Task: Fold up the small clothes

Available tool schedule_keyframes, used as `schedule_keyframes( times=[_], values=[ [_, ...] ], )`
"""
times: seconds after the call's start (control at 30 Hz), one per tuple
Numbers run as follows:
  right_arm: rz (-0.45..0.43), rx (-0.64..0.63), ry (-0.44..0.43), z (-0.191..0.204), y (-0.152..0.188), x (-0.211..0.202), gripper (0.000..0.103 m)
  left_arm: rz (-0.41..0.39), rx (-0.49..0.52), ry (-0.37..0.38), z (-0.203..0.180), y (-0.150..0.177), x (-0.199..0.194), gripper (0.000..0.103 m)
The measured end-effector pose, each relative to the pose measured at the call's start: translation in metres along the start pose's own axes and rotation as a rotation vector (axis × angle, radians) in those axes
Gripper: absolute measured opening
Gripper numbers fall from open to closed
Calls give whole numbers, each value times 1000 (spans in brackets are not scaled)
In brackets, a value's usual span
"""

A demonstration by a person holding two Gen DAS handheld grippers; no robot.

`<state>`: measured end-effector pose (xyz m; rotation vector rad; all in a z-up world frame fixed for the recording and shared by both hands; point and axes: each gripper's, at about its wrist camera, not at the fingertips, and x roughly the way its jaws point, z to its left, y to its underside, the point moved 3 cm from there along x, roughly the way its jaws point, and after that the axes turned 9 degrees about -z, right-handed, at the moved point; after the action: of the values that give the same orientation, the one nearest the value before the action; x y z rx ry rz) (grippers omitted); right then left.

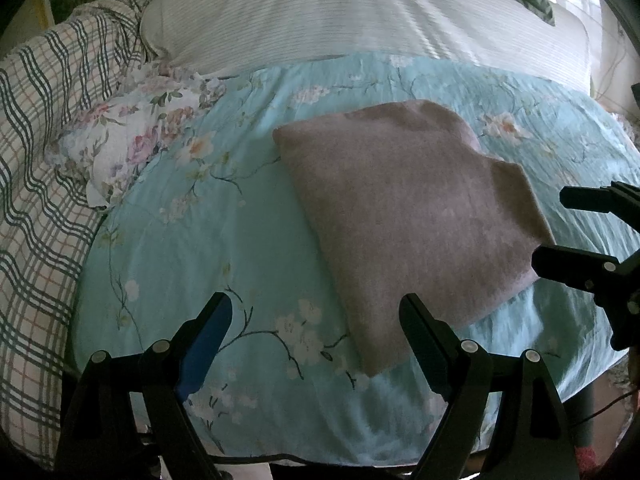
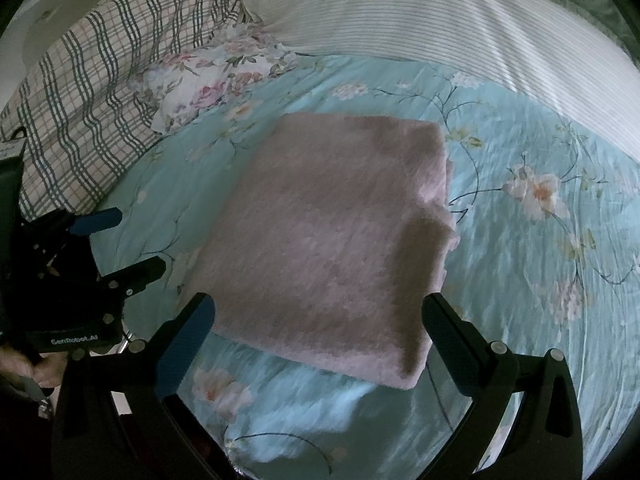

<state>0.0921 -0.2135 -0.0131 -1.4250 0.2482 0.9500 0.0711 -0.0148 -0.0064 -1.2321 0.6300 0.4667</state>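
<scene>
Both the left tongs [image 1: 316, 336] and right tongs [image 2: 320, 320] gape empty. The folded pink cloth [image 2: 332, 240] lies on the bed [image 2: 540, 280] just ahead of them; a careless nudge could undo its layers.

Dim, bluish, blurred, fisheye-warped edges

One pink folded cloth [image 2: 332, 240]; two tongs [image 1: 316, 316] [image 2: 320, 316]; three pillows [image 1: 132, 140] [image 1: 44, 152] [image 1: 320, 12].
</scene>
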Motion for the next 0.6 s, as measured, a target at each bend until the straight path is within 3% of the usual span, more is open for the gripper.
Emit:
schedule_keyframes(
  times=[0.6],
  values=[
    [9,57,-4,-28,-9,22,103,-4,1,-19,1,-16,21,86]
  ],
)
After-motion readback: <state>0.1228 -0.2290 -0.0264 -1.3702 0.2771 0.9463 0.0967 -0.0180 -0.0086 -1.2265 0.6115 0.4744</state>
